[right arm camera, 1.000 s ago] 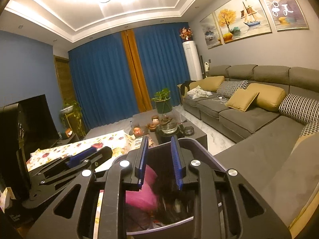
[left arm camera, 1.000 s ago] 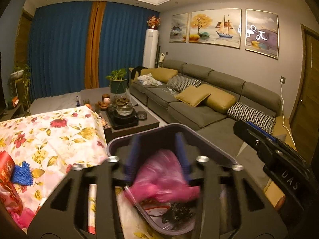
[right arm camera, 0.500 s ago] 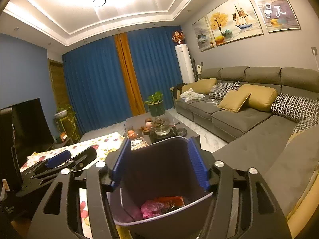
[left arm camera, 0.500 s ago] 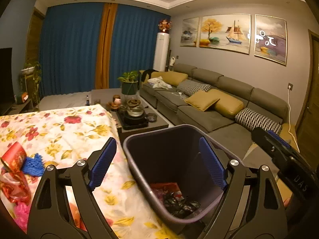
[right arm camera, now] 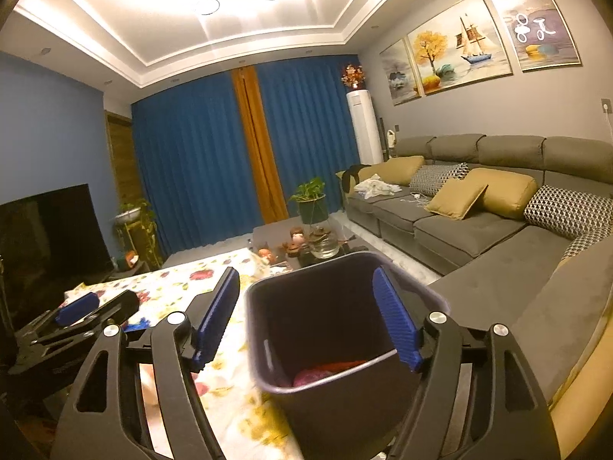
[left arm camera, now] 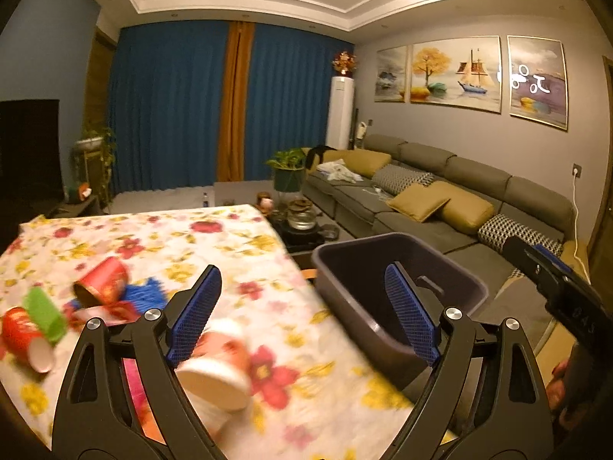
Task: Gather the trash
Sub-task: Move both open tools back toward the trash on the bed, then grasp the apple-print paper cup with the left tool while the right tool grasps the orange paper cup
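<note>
A dark purple trash bin (left arm camera: 398, 291) stands at the right edge of a table with a floral cloth (left arm camera: 161, 237); it also shows in the right wrist view (right arm camera: 329, 329), with pink and red trash (right arm camera: 325, 372) inside. My left gripper (left arm camera: 302, 314) is open and empty above the cloth, left of the bin. A paper cup (left arm camera: 218, 364) lies on its side below its left finger. Red cups (left arm camera: 101, 281), a green piece (left arm camera: 44, 314) and a blue mesh (left arm camera: 147, 295) lie further left. My right gripper (right arm camera: 306, 318) is open and empty over the bin's mouth.
A grey sofa with yellow cushions (left arm camera: 429, 203) runs along the right wall. A low coffee table with a kettle and a plant (right arm camera: 318, 237) stands beyond the table. A TV (right arm camera: 46, 230) is at the left. Blue curtains (left arm camera: 172, 103) cover the far wall.
Both grippers opened and dropped the pink bag into the bin. My left gripper then swung left, away from the bin and over the cloth. The right gripper stayed over the bin.
</note>
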{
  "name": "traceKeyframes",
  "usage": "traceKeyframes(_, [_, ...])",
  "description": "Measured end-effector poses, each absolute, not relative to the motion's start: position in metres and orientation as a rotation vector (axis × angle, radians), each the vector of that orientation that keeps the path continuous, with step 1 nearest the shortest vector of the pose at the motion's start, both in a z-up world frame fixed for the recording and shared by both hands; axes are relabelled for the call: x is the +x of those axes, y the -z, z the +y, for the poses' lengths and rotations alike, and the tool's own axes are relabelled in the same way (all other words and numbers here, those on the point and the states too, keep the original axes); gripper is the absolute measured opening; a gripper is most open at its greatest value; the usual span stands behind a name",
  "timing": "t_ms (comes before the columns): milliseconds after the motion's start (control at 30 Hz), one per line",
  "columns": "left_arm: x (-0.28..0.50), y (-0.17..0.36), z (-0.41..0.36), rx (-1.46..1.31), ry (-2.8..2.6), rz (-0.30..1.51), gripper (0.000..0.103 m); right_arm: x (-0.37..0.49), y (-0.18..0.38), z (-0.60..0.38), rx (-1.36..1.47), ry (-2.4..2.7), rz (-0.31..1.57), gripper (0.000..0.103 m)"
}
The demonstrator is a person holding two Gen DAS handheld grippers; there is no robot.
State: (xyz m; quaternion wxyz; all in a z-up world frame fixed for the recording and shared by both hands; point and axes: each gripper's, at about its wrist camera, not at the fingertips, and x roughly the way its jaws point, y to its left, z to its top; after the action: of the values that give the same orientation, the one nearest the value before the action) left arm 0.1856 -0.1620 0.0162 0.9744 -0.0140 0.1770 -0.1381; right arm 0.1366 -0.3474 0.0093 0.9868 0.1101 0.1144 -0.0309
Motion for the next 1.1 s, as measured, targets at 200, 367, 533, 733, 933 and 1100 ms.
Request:
traceKeyframes(200, [0.151, -0.004, -0.110, -0.016, 0.218, 0.364, 0.086, 0.120, -0.006, -0.317, 0.201, 0.027, 0.225, 0.072])
traceKeyframes(367, [0.135, 0.011, -0.069, -0.033, 0.159, 0.396, 0.086, 0.109, -0.001, -0.284, 0.182, -0.012, 0.228, 0.073])
traceKeyframes(533, [0.126, 0.026, -0.046, -0.051, 0.141, 0.448, 0.086, 0.100, 0.006, -0.256, 0.164, -0.045, 0.238, 0.074])
traceKeyframes(733, [0.123, 0.039, -0.036, -0.052, 0.170, 0.482, 0.085, 0.098, 0.012, -0.239, 0.161, -0.077, 0.256, 0.074])
traceKeyframes(933, [0.137, 0.054, -0.043, -0.055, 0.218, 0.561, 0.085, 0.096, 0.014, -0.233, 0.153, -0.086, 0.263, 0.074])
traceKeyframes(1100, [0.153, 0.066, -0.051, -0.039, 0.234, 0.614, 0.084, 0.098, 0.017, -0.237, 0.171, -0.087, 0.275, 0.074])
